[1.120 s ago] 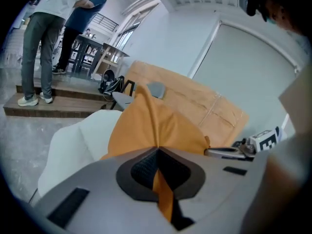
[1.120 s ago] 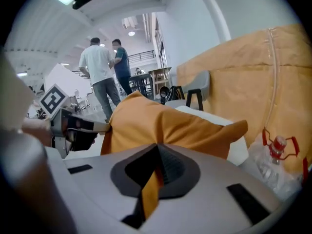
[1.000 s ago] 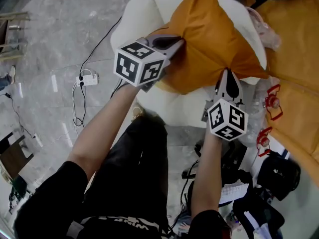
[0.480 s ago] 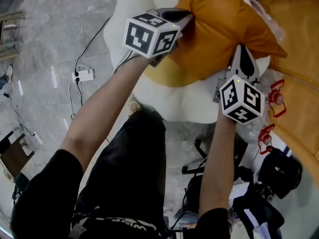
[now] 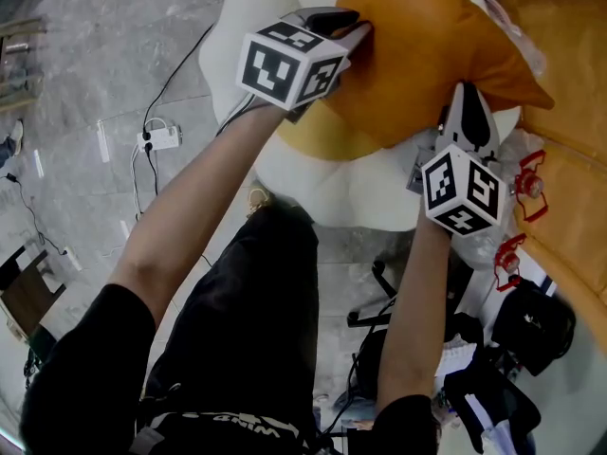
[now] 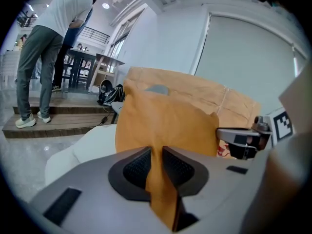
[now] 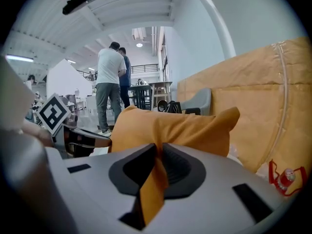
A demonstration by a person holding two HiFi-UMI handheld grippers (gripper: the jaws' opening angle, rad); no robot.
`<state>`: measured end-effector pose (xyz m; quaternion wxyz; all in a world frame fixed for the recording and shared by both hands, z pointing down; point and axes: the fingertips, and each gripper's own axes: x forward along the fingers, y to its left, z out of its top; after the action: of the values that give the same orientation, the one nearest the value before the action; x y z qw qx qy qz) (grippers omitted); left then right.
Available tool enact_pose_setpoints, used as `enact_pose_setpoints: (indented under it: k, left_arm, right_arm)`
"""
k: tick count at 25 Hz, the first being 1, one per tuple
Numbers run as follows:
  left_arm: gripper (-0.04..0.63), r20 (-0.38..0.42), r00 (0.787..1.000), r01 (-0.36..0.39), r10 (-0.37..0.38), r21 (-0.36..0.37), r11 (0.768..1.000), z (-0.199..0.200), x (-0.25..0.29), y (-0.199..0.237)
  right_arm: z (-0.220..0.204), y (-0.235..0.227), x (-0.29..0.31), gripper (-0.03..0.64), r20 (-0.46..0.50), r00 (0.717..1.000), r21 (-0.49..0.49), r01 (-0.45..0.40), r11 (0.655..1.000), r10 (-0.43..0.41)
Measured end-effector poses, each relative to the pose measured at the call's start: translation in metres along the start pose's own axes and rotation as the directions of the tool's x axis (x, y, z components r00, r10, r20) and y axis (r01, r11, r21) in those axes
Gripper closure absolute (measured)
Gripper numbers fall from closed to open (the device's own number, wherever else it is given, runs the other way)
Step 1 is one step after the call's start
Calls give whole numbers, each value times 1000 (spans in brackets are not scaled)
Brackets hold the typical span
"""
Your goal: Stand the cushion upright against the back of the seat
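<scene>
Room: pale marbled floor (image 5: 76,74) with a white power strip (image 5: 159,141) on it; two people (image 7: 113,84) stand far off by tables
Seat: white, puffy and rounded (image 5: 322,188), straight ahead of the person's legs
Cushion: plain orange (image 5: 427,55), smooth, matte, plump in the middle, with pointed corners; it lies over the far half of the seat and runs out of the head view at the top
Cushion from the grippers: it rises well above the jaws, with one corner sticking up at the right; whether it leans on the seat's back I cannot tell
Beside it: a larger orange cover (image 5: 569,188) at the right, near the cushion
Left gripper: (image 5: 358,28) at the cushion's near left edge; its jaws have just been easing apart and stand narrow, with a fold of cushion cloth between them that touches both pads
Right gripper: (image 5: 467,98) at the near right edge, jaws almost together, pinching a thin fold of the cushion
Since a second ago: cushion and both grippers sit higher in the head view, further over the seat, and more white shows in front
Since half a second ago: hardly any shift
</scene>
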<state>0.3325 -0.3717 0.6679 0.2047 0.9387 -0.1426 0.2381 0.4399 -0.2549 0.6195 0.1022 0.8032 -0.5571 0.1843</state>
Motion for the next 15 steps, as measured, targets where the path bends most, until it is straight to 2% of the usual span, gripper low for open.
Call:
enact_pose_setpoints:
  k: [5, 8, 11, 15]
  left_arm:
    - [535, 0, 1000, -28, 28, 24, 999, 1, -22, 6]
    - [573, 2, 1000, -29, 29, 16, 999, 5, -52, -3]
    - [586, -1, 1000, -4, 4, 8, 1000, 9, -99, -28]
    - [588, -12, 999, 52, -51, 81, 995, 19, -161, -77]
  right_arm:
    - [2, 0, -24, 583, 10, 1000, 67, 27, 997, -28]
    - [-3, 10, -51, 583, -26, 999, 87, 26, 996, -24]
    - [6, 41, -82, 583, -70, 996, 79, -52, 996, 58]
    - [40, 78, -131, 584, -49, 986, 50, -158, 986, 160]
